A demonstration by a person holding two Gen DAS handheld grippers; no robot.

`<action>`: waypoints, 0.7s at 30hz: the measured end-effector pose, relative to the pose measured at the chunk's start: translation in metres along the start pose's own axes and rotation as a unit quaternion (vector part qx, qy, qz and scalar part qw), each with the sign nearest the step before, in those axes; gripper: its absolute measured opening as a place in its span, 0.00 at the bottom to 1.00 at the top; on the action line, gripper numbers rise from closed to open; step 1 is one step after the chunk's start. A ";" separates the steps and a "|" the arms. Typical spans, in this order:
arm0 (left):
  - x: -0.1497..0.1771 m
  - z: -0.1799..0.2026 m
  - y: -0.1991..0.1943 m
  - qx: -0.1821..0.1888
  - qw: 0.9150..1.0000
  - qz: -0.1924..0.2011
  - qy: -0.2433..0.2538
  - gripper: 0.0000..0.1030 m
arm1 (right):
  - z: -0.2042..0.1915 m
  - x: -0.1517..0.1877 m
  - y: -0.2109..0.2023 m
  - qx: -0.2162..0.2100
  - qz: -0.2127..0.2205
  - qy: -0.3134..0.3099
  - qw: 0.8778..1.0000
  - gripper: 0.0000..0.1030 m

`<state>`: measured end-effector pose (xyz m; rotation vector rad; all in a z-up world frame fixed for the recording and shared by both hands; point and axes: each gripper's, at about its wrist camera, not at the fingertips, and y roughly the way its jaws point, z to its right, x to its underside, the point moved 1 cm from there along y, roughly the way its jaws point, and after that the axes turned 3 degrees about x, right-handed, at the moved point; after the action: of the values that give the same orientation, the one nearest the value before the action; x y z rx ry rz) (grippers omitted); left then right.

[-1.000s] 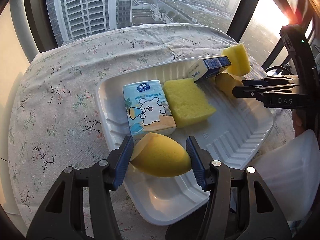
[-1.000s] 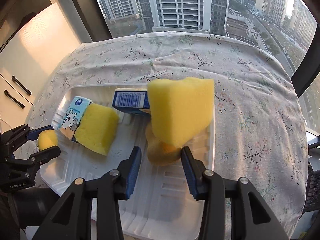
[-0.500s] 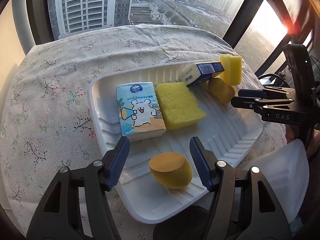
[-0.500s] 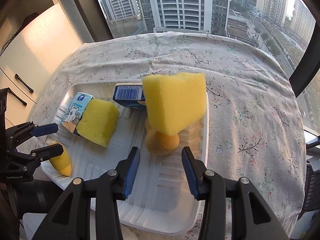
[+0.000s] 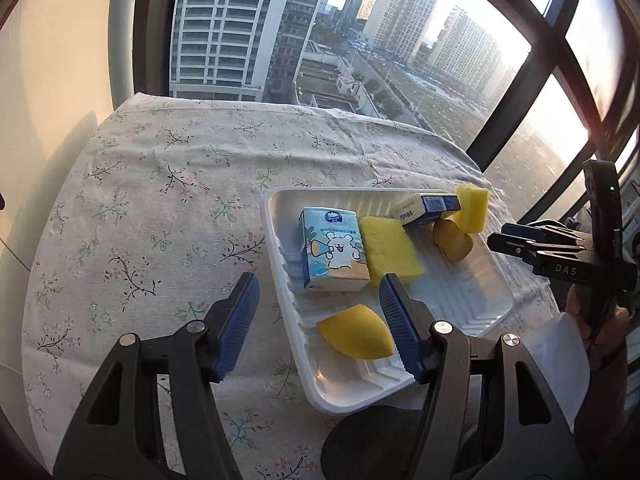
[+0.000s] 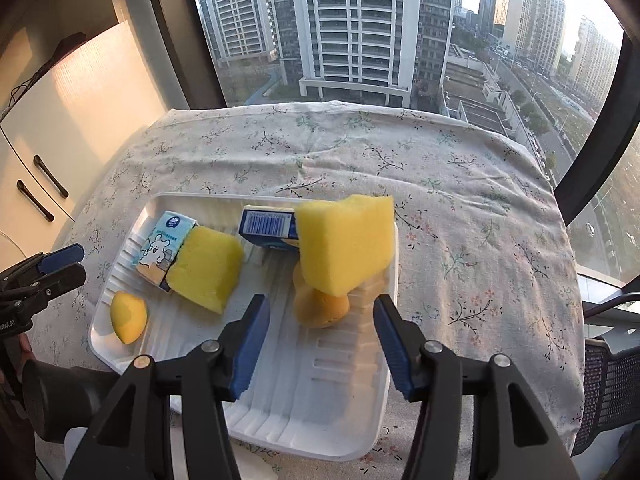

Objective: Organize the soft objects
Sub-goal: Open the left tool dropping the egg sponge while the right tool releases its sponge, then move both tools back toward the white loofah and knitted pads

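Floral tablecloth [image 5: 160, 208] spans the window-side table; white tray [image 5: 280, 216] holds tissue pack [image 5: 332, 256], sponge [image 5: 390, 252], egg-shaped sponge [image 5: 354, 338]. Left gripper [image 5: 318, 320] agape, empty. Right view: right gripper [image 6: 320, 344] agape, empty; wedge sponge [image 6: 344, 248] leans over round sponge [image 6: 320, 308] beside blue box [image 6: 266, 226].

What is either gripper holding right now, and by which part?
Nothing is held. The left gripper and right gripper are both open and empty; the yellow egg-shaped sponge lies loose in the white tray.
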<state>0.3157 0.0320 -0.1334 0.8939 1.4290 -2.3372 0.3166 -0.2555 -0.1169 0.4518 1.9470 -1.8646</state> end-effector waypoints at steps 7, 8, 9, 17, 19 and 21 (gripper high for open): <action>0.023 -0.028 -0.046 -0.069 0.996 0.053 -0.006 0.59 | 0.026 0.024 -0.034 0.048 0.031 0.018 0.998 0.65; 0.026 -0.031 -0.049 -0.075 0.996 0.053 -0.009 0.59 | 0.032 0.027 -0.034 0.051 0.028 0.024 0.998 0.65; 0.030 -0.035 -0.053 -0.077 0.996 0.052 -0.015 0.59 | 0.037 0.031 -0.035 0.055 0.023 0.030 0.998 0.65; 0.067 -0.054 -0.074 -0.104 0.993 0.041 -0.039 0.59 | 0.064 0.088 -0.048 0.078 -0.001 0.060 0.995 0.65; 0.077 -0.054 -0.078 -0.115 0.992 0.037 -0.034 0.59 | 0.067 0.105 -0.052 0.084 -0.005 0.063 0.994 0.65; 0.087 -0.053 -0.081 -0.124 0.991 0.033 -0.027 0.59 | 0.070 0.120 -0.057 0.085 -0.009 0.067 0.994 0.65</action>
<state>0.2258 0.1249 -0.1476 0.7904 1.5981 -2.0609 0.1887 -0.3335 -0.1289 0.6269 1.8882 -2.0701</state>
